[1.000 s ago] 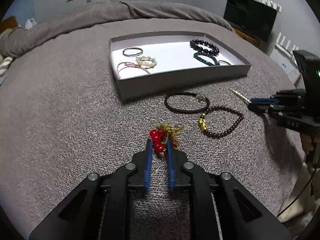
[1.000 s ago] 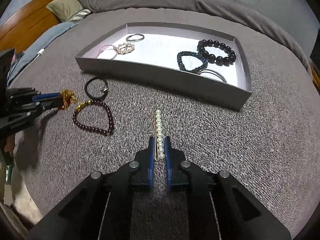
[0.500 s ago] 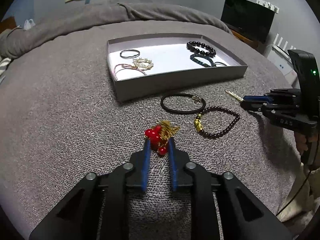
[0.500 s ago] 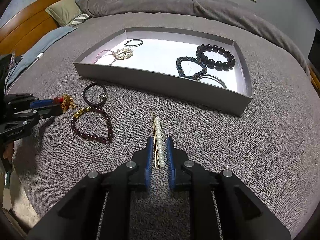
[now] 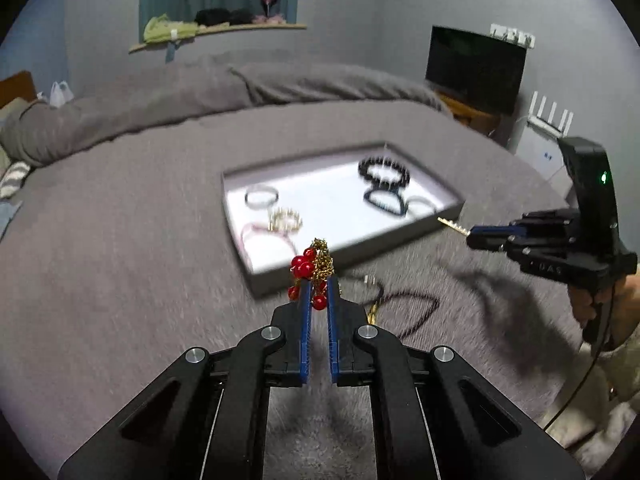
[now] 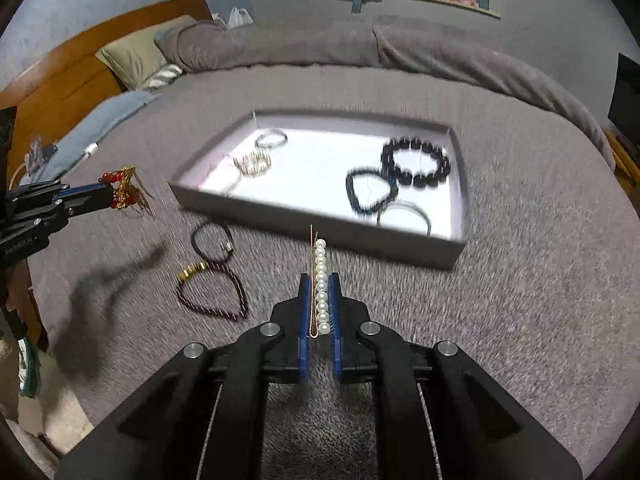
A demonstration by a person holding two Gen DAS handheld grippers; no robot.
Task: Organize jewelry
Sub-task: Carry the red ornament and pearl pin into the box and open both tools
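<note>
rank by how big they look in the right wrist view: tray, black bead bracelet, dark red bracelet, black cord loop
1. tray
2. black bead bracelet and dark red bracelet: look alike, and the red one lies nearer, so unranked
3. black cord loop

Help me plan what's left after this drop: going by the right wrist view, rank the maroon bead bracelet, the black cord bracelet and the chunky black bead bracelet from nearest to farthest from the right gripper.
From the right gripper:
1. Maroon bead bracelet, on the blanket, left.
2. Black cord bracelet, just beyond it, before the tray.
3. Chunky black bead bracelet, inside the tray, far right.
</note>
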